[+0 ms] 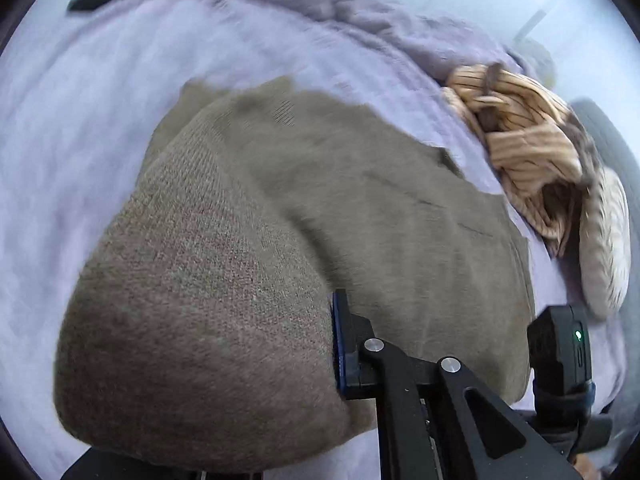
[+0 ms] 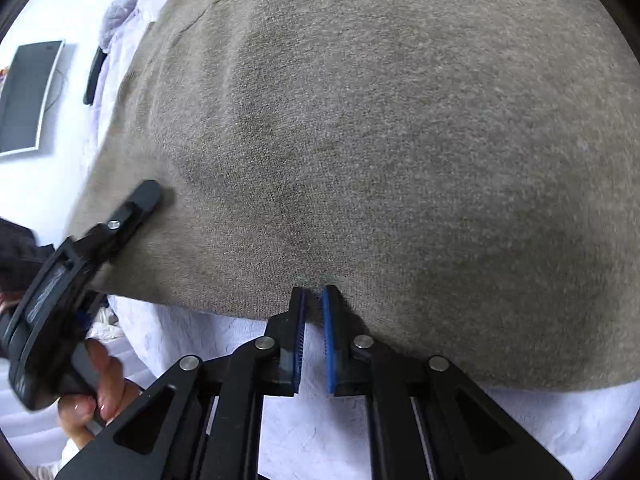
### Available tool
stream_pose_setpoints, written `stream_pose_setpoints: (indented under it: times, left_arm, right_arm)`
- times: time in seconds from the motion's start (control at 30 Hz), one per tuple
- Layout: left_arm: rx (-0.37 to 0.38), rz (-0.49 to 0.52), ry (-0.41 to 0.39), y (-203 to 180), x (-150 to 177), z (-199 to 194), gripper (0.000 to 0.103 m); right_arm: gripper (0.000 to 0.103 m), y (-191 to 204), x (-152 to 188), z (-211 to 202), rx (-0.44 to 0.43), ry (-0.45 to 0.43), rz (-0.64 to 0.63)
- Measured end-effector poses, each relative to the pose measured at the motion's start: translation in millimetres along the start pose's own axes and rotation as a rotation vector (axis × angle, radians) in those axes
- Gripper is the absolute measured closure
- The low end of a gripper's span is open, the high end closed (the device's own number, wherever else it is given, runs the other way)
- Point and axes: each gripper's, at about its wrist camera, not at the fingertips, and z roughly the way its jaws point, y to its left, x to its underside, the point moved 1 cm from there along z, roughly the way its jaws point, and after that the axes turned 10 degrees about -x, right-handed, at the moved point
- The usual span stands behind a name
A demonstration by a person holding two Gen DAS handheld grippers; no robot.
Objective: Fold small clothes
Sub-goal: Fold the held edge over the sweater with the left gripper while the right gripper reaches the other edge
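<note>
A pale lilac bedspread covers the bed I work on, rumpled into a ridge at its far side, with a white wall beyond and a dark screen showing at the far left in my right wrist view. The task's thing, a taupe knit garment, lies spread over the middle of the bedspread, its near hem turned toward me. My left gripper is clenched on the left part of that hem; in its own view the knit drapes over and hides one finger, so the cloth bulges up close to the lens, which I judge comes from lifting that corner clear of the bed. My right gripper has its blue pads nipped on the hem further right, a little fabric pinched at their tips. Holding the same edge at two spaced points should keep it taut and straight, so I judge I am ready to carry it toward the far side for a fold. A striped tan garment lies bunched at the far right, clear of the taupe one, waiting its turn, I suppose.
</note>
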Motion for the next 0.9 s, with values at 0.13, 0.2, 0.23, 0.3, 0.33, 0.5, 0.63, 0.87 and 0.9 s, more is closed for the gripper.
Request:
stream_pose_setpoints:
  times: [0.13,0.2,0.23,0.3,0.33,0.5,0.63,0.87,0.9]
  left_arm:
    - [-0.037,0.192,-0.112,-45.5,-5.7,-26.3,0.091]
    - [-0.049,0.291,-0.153,-68.3,-7.0,-32.4,0.091]
    - [-0.054,0.329,-0.164,-76.9,-7.5,-33.6,0.091]
    - [-0.063,0.396,-0.182,-93.1,-7.6,-32.8,0.091]
    - [-0.066,0.421,-0.186,-98.7,-6.2,-31.7,0.091]
    - [-0.091,0.477,-0.19,-116.3,-1.6,-26.4,0.091]
    - [-0.117,0.51,-0.202,-119.8,6.0,-26.8,0.091]
    - [-0.088,0.424,-0.182,-110.7,1.1,-30.2,0.091]
    - [-0.077,0.392,-0.173,-106.0,-1.0,-31.1,0.091]
  right_arm:
    - [0.096,-1.2,2.4,-28.4,-0.066,-0.025,-0.017]
    - [0.094,-1.8,2.2,-47.4,-0.071,-0.058,-0.037]
    - [0.094,-4.0,1.1,-59.4,-0.073,-0.075,-0.041]
    - [0.09,-9.5,-6.7,-92.2,-0.066,-0.111,-0.053]
    - [0.088,-10.3,-13.7,-108.0,-0.063,-0.125,-0.065]
    - [0.036,17.2,-59.4,-156.3,-0.085,-0.12,-0.15]
    - [0.018,84.2,-98.7,-143.8,-0.089,-0.012,-0.289]
    - [0.018,165.1,-146.9,-84.8,-0.006,0.165,-0.424]
    - [0.018,168.5,-147.1,-77.6,-0.007,0.184,-0.422]
